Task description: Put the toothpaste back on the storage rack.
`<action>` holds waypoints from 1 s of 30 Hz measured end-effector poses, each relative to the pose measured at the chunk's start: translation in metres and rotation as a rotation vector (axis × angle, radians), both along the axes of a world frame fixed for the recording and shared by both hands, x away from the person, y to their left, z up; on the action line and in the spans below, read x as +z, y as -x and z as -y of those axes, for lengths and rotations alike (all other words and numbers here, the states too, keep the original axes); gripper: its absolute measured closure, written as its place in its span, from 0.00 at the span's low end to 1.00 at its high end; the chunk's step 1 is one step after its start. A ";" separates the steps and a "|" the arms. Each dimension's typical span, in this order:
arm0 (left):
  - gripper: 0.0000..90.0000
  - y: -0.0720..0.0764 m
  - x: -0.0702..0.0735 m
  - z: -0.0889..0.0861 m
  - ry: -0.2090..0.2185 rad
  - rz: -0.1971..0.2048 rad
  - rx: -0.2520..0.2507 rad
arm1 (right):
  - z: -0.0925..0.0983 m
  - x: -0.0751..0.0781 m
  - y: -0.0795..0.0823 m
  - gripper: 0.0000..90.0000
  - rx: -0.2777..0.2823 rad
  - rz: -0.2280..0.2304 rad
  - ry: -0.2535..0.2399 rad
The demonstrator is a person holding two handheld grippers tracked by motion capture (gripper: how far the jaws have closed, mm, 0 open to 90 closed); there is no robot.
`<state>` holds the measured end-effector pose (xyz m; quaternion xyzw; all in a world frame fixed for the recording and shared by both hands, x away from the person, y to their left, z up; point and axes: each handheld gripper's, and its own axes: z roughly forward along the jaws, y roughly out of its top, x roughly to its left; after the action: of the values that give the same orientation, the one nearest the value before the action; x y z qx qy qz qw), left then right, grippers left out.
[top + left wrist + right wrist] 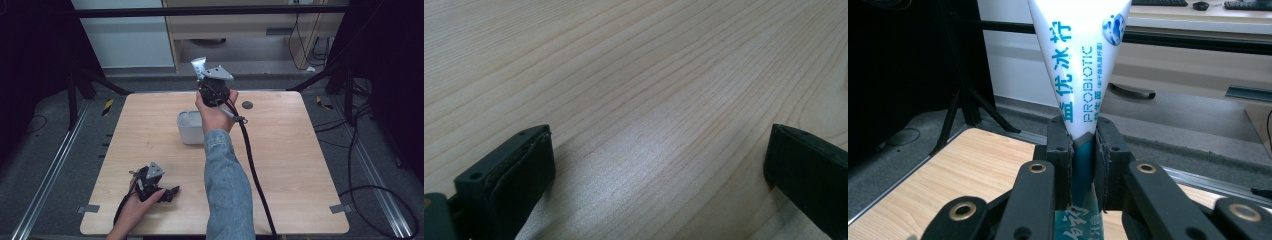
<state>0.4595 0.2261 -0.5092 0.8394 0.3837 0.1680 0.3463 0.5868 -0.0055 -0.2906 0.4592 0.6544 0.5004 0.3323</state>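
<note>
We see a light wooden table (290, 165) on grey carpet (45, 150), a pale wood cabinet (240, 25) behind, black curtains (30, 50) flanking.

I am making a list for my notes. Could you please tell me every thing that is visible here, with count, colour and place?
tube: one, white with blue print, clamped in the right hand-held gripper, raised above the far table edge
container: one, pale grey, table centre
table: one, light wood
round mark: one, dark, far side of table
right hand-held gripper: black, shut on tube
left hand-held gripper: black, jaws apart, near table corner
</note>
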 end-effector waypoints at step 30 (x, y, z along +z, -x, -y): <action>0.00 0.001 0.000 -0.001 0.001 -0.001 -0.007 | -0.025 -0.031 -0.015 0.88 0.034 -0.039 -0.009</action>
<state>0.4590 0.2269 -0.5092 0.8406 0.3811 0.1660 0.3472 0.6019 0.0196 -0.3212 0.4593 0.6662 0.4997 0.3091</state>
